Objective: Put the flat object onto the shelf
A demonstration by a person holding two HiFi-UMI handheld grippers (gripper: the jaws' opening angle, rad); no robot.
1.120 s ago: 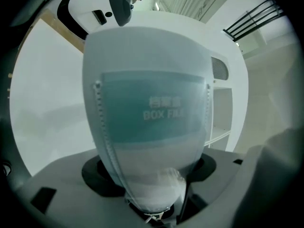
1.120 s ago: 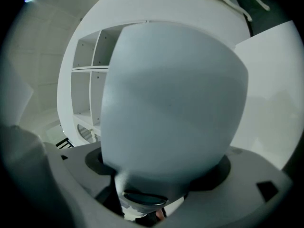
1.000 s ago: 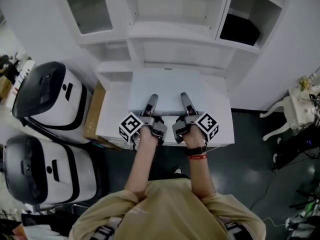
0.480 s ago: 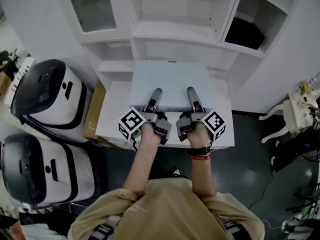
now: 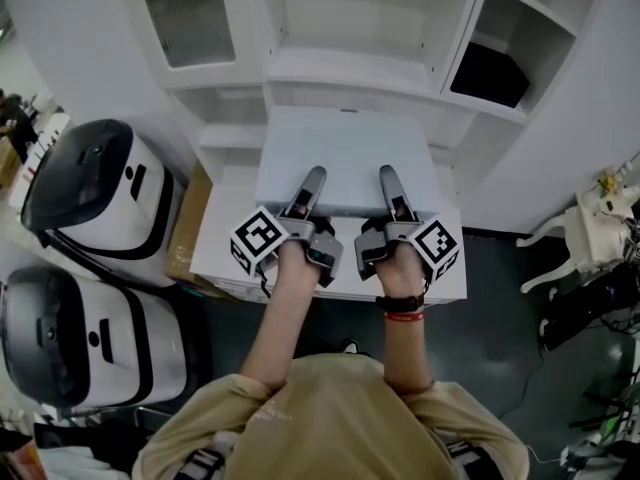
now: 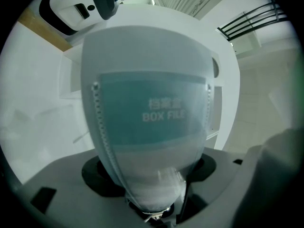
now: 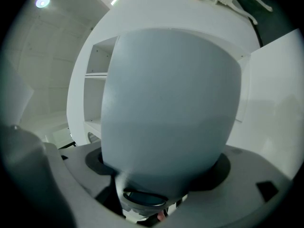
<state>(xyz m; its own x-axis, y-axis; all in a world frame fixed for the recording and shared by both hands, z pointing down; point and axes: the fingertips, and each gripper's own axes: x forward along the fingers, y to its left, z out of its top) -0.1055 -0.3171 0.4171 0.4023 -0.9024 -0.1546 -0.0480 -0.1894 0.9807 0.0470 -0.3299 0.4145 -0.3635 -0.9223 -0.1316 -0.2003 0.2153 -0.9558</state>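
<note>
I am holding one box file (image 5: 345, 153), projecting ahead of two tools: left gripper (image 5: 314, 178) and right gripper (image 5: 388, 176) clamping its near edge.

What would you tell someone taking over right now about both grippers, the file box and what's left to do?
Left gripper: shut on the near edge of the file box.
Right gripper: shut on the same edge, alongside.
The file box is held flat over the low white cabinet, facing the shelf unit.
Done: box gripped and lifted.
Left: slide it onto a shelf, then release.
</note>
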